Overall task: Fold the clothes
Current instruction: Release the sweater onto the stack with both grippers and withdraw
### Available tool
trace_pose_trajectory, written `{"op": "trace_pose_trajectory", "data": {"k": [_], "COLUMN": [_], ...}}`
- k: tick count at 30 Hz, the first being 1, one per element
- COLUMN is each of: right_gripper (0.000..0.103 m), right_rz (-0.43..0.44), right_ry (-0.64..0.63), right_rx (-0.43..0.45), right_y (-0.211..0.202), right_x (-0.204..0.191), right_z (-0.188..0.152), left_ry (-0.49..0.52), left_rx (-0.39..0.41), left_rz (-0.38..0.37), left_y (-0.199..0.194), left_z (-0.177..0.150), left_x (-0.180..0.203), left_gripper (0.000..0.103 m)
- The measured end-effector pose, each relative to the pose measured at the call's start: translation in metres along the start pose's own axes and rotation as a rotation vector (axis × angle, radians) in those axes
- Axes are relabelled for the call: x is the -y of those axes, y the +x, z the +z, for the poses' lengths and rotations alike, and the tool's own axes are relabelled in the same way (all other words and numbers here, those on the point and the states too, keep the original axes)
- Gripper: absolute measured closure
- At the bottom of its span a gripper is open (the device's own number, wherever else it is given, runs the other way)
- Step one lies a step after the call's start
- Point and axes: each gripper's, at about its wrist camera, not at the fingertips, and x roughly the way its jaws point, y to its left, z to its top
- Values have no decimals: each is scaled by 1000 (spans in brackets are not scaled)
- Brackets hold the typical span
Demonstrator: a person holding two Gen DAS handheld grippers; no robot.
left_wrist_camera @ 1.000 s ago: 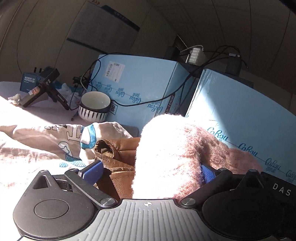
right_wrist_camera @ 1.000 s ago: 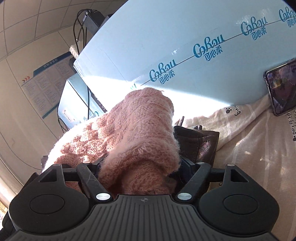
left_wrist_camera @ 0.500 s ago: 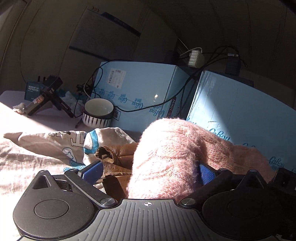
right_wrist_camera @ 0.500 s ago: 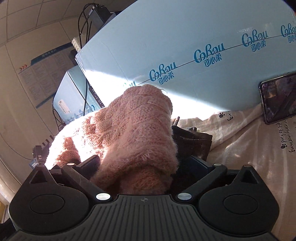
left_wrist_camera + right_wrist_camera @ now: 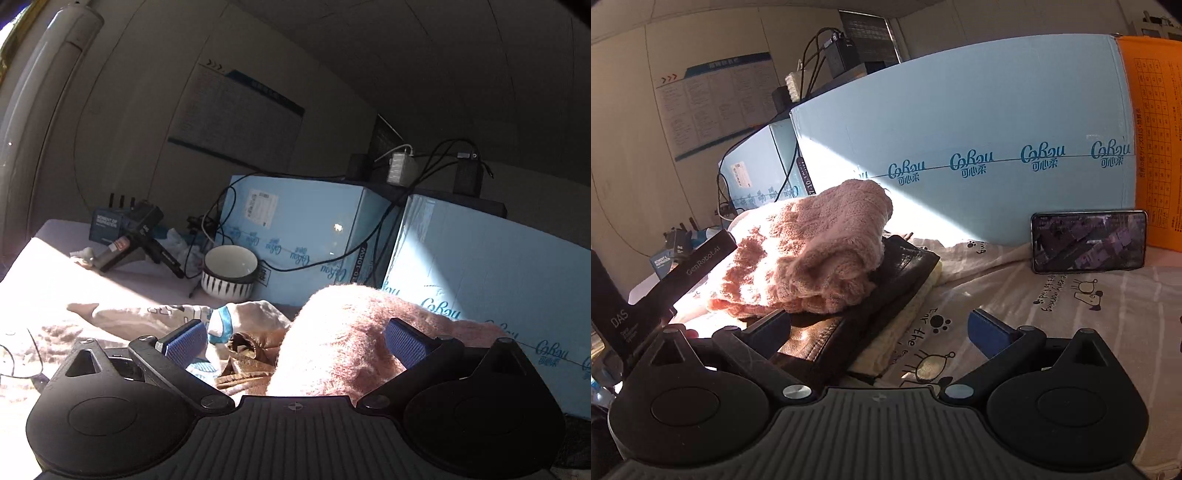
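Note:
A folded pink knit sweater (image 5: 820, 251) lies on top of a pile, over a dark brown leather garment (image 5: 857, 317) and a cream knit piece (image 5: 905, 332). My right gripper (image 5: 882, 328) is open and stands back from the pile, its pads touching nothing. In the left wrist view the sweater (image 5: 343, 332) bulges between the jaws of my left gripper (image 5: 295, 339), close to the right pad. The left pad stands clear of it, so the jaws are open. The brown garment (image 5: 255, 354) shows just left of the sweater. The left gripper's body (image 5: 665, 288) appears at the pile's left.
Light blue cartons (image 5: 960, 129) wall off the back, with cables and chargers on top. A phone (image 5: 1087, 242) leans on one, beside an orange box (image 5: 1156, 147). A white bowl (image 5: 229, 273) and black devices (image 5: 129, 240) stand far left. A printed beige garment (image 5: 155, 317) lies spread out.
My right gripper opened, let go of the pink sweater, rolled level and drew back; the sweater now rests on the pile. The left gripper rose and pulled back a little.

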Motion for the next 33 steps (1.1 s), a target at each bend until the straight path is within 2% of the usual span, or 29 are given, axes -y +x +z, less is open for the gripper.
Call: {"op": "trace_pose_trajectory", "data": {"k": [3,7,9,13,16,19,21,23,26,28,33], "right_gripper": [0,0,0,0,0,0,0,0,0,0,0], "right_rz": [43,89,124,116,127,162,174,177,185,188,159], "right_ry": [-26,99,125,51,19,7,-11,-36,-56,-66,-74], "right_rx": [23,-64,-115,-108,-99,-106,-95,-83,-71,-65,-77], "right_y": [-7,2,5,-4,-14,-23,-30,-35,-35,-34,-24], "right_x": [13,38,43,35,31,29,26,23,21,22,25], "right_z": [-2,0,1,3,7,13,16,18,18,17,14], "left_ry": [-16,-21,13,90,116,29,-45,-67,-20,8,77], "left_rx": [-93,-259,-359,-510,-502,-459,-427,-397,-324,-301,-305], "left_rz": [30,90,86,81,88,94,142,230,304,321,303], "left_y": [-12,-22,-26,-41,-59,-75,-81,-86,-92,-91,-89], "left_z": [0,1,1,2,8,16,14,4,-17,-29,-35], "left_x": [6,22,33,52,57,49,43,39,40,41,51], "left_gripper": [0,0,0,0,0,0,0,0,0,0,0]}}
